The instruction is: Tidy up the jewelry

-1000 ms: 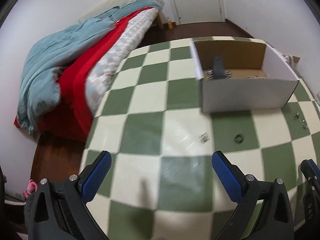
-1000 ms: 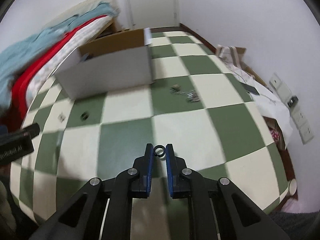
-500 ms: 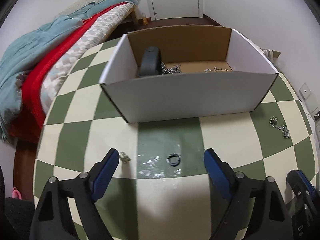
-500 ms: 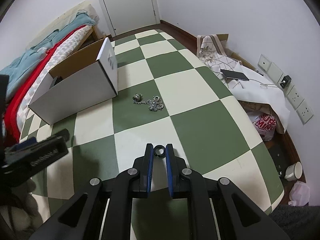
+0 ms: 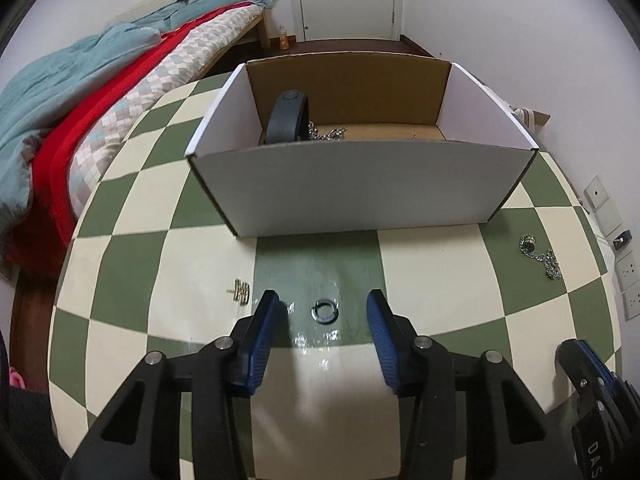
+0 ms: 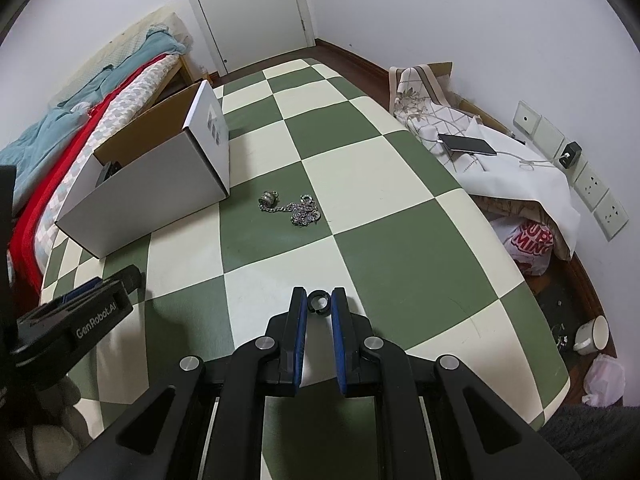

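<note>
Jewelry lies scattered over a green-and-cream checkered surface (image 5: 168, 288) beside an open white cardboard box (image 5: 360, 184) with a brown interior. The left gripper (image 5: 323, 312), black with blue pads, is spread wide just above the surface, its two fingers on either side of a small dark metal ring (image 5: 325, 310) that lies flat on a green square; neither finger touches it. Just left of the left finger, on a cream square, sits a small silvery clasp-like piece (image 5: 241, 291). The right gripper (image 6: 319, 304) is closed almost fully on a second small dark ring (image 6: 319, 301), pinched upright between its blue fingertips above the surface.

Near the box's corner, on a green square, a silver chain with a round pendant (image 6: 292, 207) lies in a loose heap; the same chain appears at the right edge of the left wrist view (image 5: 540, 254). Inside the box, a dark rounded strap-like object (image 5: 286, 118) leans against the left wall, with silver chain links (image 5: 326, 135) lying on the floor of the box beside it.

Beyond the surface stands a bed with red and pale blue bedding (image 5: 80, 92), and a white door (image 6: 248, 8) closes the far wall. To the right, a black phone (image 6: 466, 145) rests on a white cloth draped over a heap of things.
</note>
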The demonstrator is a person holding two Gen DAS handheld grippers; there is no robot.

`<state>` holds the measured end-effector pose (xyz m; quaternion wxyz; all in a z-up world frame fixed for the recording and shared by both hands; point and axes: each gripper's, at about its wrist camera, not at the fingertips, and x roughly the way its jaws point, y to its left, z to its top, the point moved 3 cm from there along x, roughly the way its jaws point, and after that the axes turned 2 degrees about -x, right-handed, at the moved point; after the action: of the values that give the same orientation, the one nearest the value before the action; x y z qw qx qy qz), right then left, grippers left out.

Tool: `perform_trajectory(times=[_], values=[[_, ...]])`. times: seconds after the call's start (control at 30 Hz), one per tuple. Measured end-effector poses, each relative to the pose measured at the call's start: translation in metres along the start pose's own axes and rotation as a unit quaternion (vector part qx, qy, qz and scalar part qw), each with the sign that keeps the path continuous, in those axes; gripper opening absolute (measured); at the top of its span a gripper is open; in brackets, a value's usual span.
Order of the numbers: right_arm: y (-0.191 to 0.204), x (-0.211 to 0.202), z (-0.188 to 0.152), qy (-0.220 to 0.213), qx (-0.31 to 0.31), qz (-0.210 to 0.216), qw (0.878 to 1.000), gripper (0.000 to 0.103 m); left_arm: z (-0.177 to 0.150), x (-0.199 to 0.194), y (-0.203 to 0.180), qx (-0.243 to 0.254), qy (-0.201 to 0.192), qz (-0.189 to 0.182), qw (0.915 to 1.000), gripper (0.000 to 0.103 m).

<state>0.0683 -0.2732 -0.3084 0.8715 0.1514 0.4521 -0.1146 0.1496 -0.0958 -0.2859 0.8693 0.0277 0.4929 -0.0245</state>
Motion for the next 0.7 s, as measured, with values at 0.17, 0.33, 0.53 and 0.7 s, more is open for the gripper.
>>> perform_trajectory(times=[0.17,0.33,0.53,0.7], values=[[-0.0003,-0.0002,-0.0006,0.0,0.001,0.001,1.0,0.013,-0.004,-0.0027,-0.0009,0.004,-0.004,0.003,1.0,0.042],[-0.0004,-0.0003,-0.0009,0.001,0.004,0.002,1.0,0.013,-0.0038,-0.002,0.0001,0.003,-0.005,-0.002,1.0,0.038],[-0.0009,-0.0006,-0.0014,0.001,0.005,0.003,1.0,0.013,-0.0037,-0.0035,-0.0061,0.013,-0.007,-0.015,0.9998,0.012],[-0.0006,-0.0009,-0.0018,0.001,0.007,0.004,1.0,0.013,-0.0048,-0.0048,-0.0075,0.018,-0.011,-0.015,0.9997,0.01]])
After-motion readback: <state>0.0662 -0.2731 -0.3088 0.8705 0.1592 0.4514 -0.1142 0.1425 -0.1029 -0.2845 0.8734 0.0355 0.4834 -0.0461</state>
